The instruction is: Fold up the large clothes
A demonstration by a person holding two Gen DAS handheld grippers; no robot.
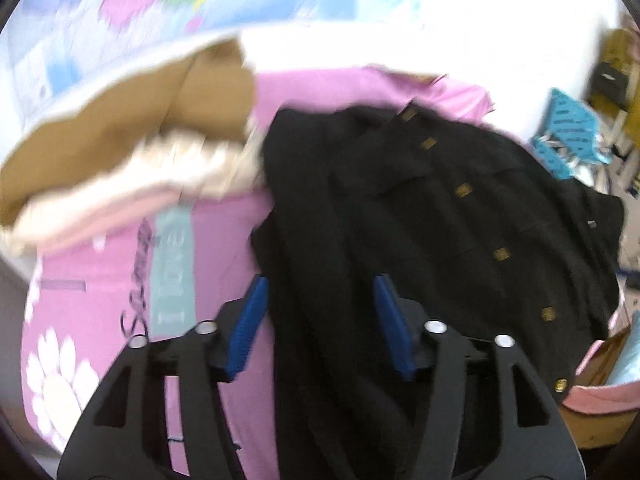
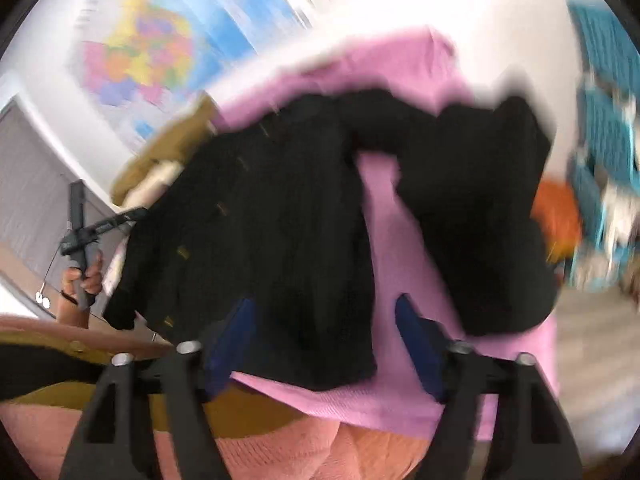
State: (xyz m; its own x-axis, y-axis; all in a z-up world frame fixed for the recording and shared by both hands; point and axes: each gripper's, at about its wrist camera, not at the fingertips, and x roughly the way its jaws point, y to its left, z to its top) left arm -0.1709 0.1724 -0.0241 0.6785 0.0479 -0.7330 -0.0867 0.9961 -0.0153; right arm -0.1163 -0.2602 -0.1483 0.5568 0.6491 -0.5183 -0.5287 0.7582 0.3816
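Observation:
A large black coat [image 1: 432,216] with gold buttons lies spread on a pink sheet [image 1: 100,280]. My left gripper [image 1: 320,286] is open, its blue pads on either side of a long black sleeve or edge of the coat, above it. In the right wrist view the same coat [image 2: 280,220] lies with one sleeve bent off to the right, pink sheet [image 2: 384,240] showing between. My right gripper [image 2: 324,308] is open over the coat's near hem. The left gripper's handle and the hand on it [image 2: 82,256] show at the left.
A brown cardboard box [image 1: 120,128] and a cream fluffy garment [image 1: 140,184] lie at the back left. A colourful wall map [image 2: 160,40] hangs behind. Blue patterned packets [image 1: 568,136] sit at the right. Salmon and mustard clothes [image 2: 280,440] lie at the near edge.

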